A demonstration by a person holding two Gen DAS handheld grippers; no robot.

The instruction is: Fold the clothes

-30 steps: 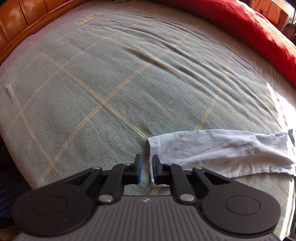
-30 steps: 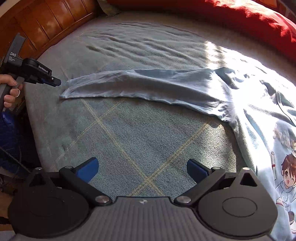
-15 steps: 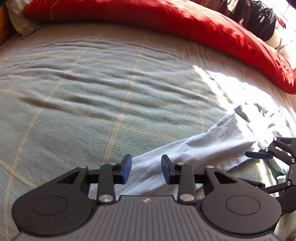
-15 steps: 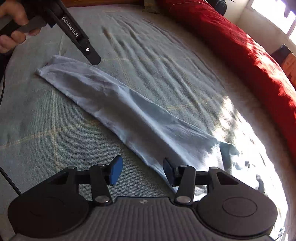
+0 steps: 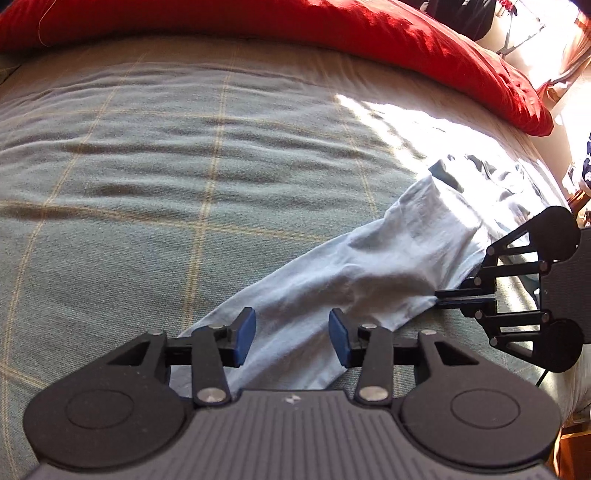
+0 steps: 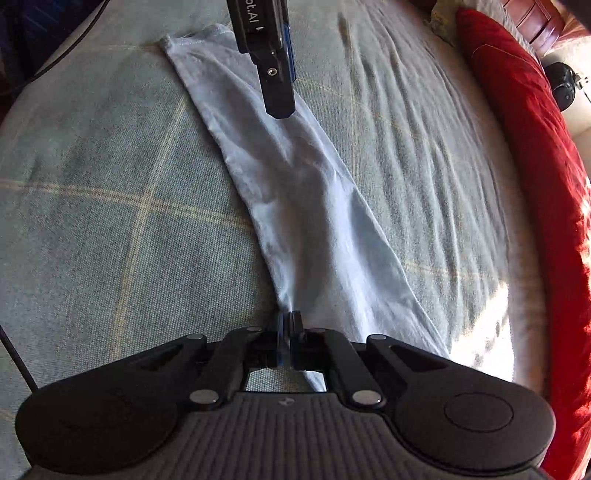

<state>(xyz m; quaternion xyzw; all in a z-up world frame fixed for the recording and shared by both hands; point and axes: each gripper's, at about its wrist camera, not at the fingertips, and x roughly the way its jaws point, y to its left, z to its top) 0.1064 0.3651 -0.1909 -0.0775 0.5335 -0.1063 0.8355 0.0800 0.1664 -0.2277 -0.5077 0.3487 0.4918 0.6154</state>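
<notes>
Left wrist footage is filled by a grey-green checked bedspread (image 5: 147,177), across which a pale blue sleeve (image 5: 354,273) is laid out diagonally. The left gripper (image 5: 291,334) is held just above the sleeve's near end with its blue-padded fingers (image 5: 245,334) spread apart, nothing being grasped between them. At the right edge of this view the right gripper (image 5: 448,294) is seen side-on, its jaws pressed together on the sleeve's lower edge. Beyond it, the rest of the garment is washed out by bright sunlight and cannot be made out clearly. A red duvet (image 5: 332,26) is bunched along the far side of the bed.

From the right wrist camera, the sleeve (image 6: 306,192) is seen running away lengthwise over the bedspread (image 6: 110,184), and the right gripper (image 6: 290,321) is clamped on a pinched fold at its near end. The left gripper (image 6: 282,110) is suspended over the sleeve near the cuff. The red duvet (image 6: 535,155) is seen along the right.
</notes>
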